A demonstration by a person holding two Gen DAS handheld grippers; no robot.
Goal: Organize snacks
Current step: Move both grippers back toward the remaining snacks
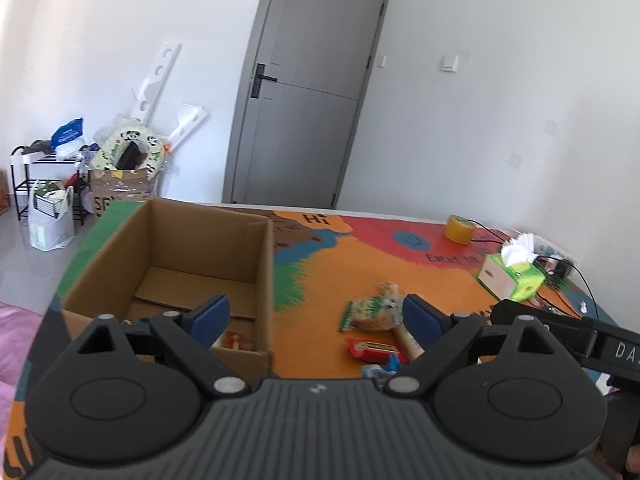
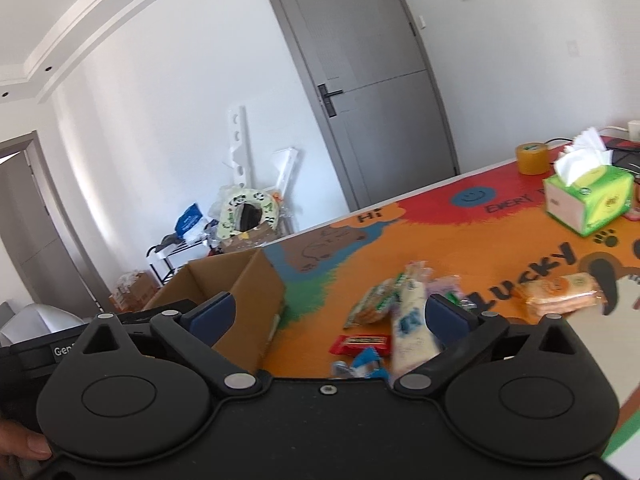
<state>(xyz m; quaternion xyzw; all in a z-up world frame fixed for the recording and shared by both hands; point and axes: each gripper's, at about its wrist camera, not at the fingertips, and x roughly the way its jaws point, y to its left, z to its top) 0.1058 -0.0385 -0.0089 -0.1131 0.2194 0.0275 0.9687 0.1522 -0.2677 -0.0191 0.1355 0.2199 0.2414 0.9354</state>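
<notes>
Both spread wide, grasping nothing: left gripper (image 1: 316, 314) above open brown cardboard box (image 1: 256, 240), right gripper (image 2: 328, 314) over blurred snack packets (image 2: 384, 312) on colourful table mat (image 2: 500, 232). Box contents half hidden.

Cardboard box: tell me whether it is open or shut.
Open. The cardboard box has no lid or flaps over its top, and its inner walls and floor show.

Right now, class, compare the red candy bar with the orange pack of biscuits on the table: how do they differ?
The red candy bar is flat, slim and opaque, with a yellow label; the orange pack of biscuits is thicker and looks see-through, showing stacked biscuits. The candy bar lies nearer the cardboard box, among other snacks; the biscuits lie apart, farther right on the dog picture. Both lie flat on the colourful table mat, outside the box.
</notes>
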